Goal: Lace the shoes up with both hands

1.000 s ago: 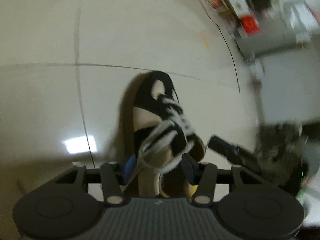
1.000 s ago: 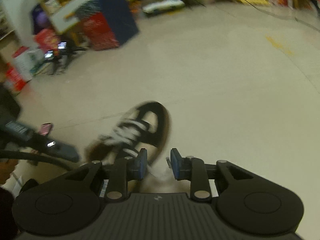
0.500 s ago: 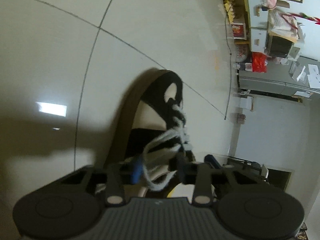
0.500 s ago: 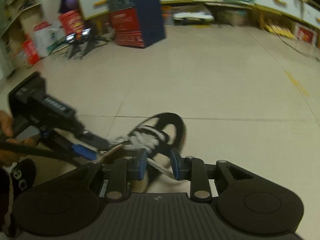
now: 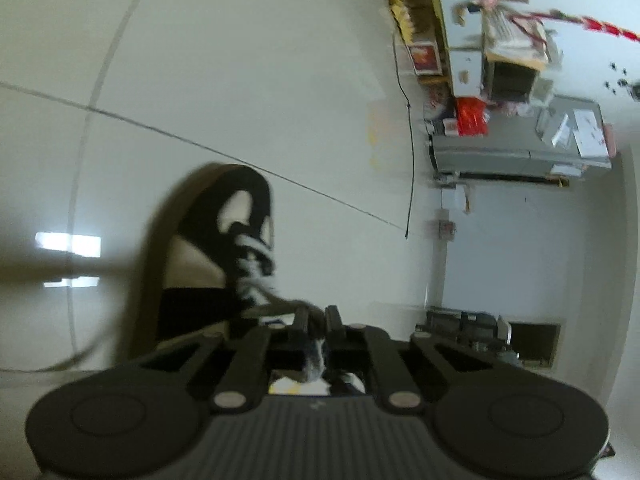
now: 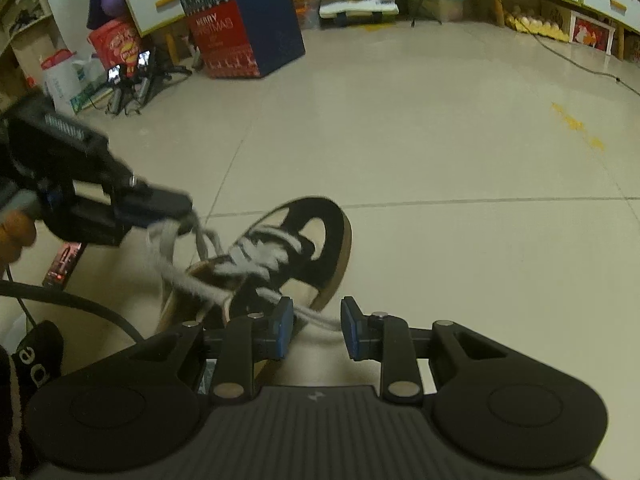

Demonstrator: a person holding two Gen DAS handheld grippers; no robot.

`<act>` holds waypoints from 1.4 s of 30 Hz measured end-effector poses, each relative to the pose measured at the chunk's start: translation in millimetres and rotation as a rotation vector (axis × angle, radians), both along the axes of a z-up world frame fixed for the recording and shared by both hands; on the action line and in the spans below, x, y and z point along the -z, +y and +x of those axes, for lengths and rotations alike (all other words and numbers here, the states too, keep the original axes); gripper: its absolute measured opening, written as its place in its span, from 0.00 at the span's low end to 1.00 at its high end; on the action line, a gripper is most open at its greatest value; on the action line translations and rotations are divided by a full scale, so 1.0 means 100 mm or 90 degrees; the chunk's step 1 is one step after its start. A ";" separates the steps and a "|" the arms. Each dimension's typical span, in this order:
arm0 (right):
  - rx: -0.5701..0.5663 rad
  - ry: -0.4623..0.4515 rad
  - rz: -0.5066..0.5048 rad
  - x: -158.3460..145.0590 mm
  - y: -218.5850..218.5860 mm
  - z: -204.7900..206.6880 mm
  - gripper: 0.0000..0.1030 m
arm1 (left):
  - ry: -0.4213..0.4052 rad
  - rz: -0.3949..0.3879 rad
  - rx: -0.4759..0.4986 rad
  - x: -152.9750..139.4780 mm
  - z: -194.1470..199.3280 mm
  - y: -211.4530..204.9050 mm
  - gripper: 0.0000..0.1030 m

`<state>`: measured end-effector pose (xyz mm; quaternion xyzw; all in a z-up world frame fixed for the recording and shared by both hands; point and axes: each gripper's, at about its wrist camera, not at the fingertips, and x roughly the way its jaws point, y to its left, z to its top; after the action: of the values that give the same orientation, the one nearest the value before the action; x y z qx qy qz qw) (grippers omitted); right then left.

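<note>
A black and cream sneaker with a tan sole and thick white laces lies on the tiled floor; it also shows in the left wrist view. My left gripper is shut on a white lace loop; in the right wrist view it holds that loop up at the shoe's left. My right gripper is open just behind the shoe, with a lace strand running between its blue pads, untouched.
A blue and red box, shelves and bags stand along the far wall. A black cable curves over the floor at left. A grey cabinet and a thin cord show in the left wrist view.
My left gripper has closed on the lace loop and pulled it up and to the shoe's left. My right gripper stayed open and came closer behind the shoe.
</note>
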<state>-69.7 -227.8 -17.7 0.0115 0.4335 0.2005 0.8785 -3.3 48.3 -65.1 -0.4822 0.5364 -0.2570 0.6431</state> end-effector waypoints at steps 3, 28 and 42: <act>-0.008 0.006 -0.004 0.03 0.01 -0.02 0.28 | -0.012 -0.017 0.002 -0.04 0.07 -0.05 0.11; -0.103 -0.025 -0.088 0.12 0.20 -0.08 0.28 | 0.006 0.127 0.022 0.08 -0.16 0.30 0.65; -0.217 -0.128 -0.211 0.12 0.41 -0.09 0.12 | -0.166 0.297 0.339 -0.06 -0.55 -0.40 0.65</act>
<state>-78.5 -186.9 -29.6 -0.2258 0.3666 0.2716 0.8607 -58.6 8.7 -59.4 -0.1292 0.6007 -0.3455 0.7093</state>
